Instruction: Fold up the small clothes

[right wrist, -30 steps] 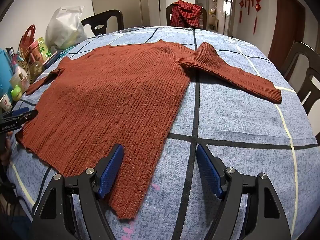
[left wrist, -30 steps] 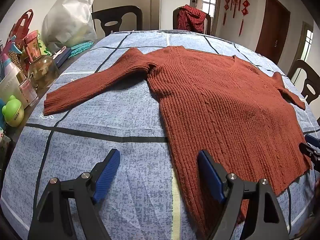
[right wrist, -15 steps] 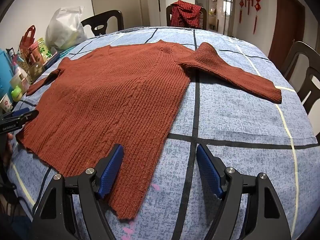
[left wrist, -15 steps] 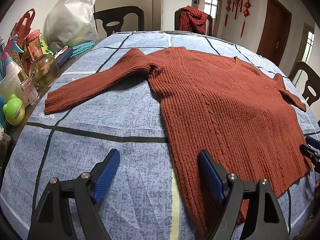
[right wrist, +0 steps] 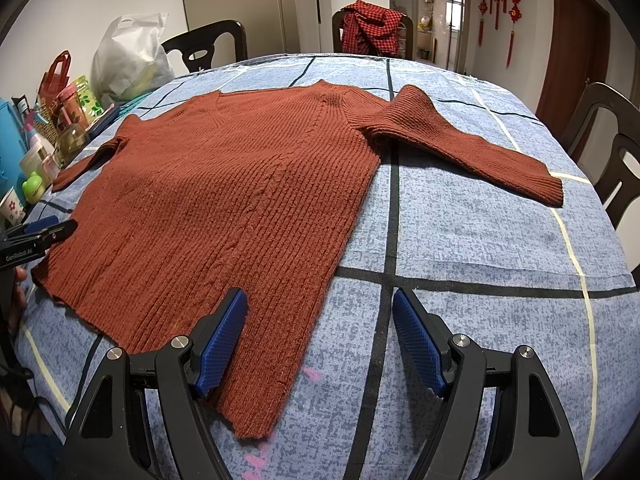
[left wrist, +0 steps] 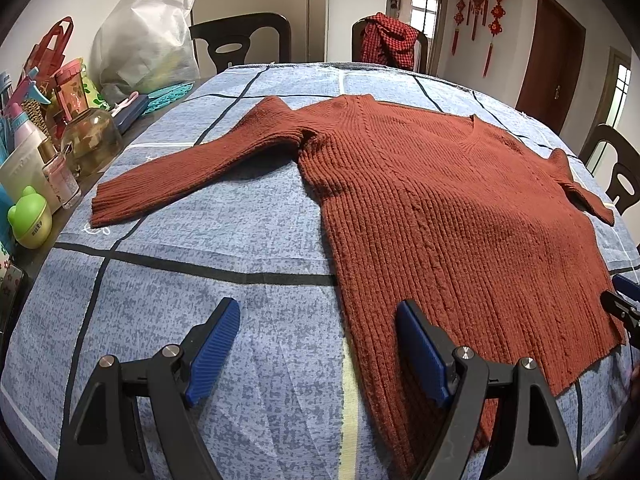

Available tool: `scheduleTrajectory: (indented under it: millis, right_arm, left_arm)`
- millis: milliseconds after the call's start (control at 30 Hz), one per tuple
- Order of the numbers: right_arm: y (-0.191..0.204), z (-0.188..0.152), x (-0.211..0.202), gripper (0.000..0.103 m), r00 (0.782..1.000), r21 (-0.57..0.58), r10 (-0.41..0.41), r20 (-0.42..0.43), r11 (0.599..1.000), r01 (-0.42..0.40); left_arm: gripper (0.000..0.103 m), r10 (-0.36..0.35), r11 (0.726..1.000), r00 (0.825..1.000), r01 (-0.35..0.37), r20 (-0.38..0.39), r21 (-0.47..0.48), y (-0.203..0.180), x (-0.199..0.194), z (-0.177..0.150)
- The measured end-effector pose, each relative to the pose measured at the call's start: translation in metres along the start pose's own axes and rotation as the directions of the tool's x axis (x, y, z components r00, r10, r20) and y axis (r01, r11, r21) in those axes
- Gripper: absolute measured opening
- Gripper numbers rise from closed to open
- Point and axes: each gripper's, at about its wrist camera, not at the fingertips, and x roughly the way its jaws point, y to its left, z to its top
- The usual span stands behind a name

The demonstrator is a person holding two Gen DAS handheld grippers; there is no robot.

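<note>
A rust-red ribbed sweater lies flat and face up on the blue checked tablecloth, both sleeves spread out to the sides. My left gripper hovers open over the hem's left corner, its right pad above the knit. Over the hem's right corner my right gripper is open too, its left pad above the fabric. Neither holds anything. Each gripper shows at the edge of the other's view.
Bottles, jars, a green frog-shaped pot and a white plastic bag crowd the table's left edge. Dark chairs ring the table; one at the far side carries a red checked garment.
Both grippers have crept slightly forward and stayed open. The sweater has not moved.
</note>
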Motion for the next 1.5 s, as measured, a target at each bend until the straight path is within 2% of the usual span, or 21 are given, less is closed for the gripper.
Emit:
scheduleTrajectory:
  millis: [1500]
  right_arm:
    - [0.0003, -0.0002, -0.0013, 0.075, 1.000, -0.001, -0.004, -0.001, 1.000, 0.004]
  left_arm:
    - [0.083, 0.006, 1.000, 1.000, -0.006, 0.007, -0.003, 0.0015, -0.0001, -0.0024]
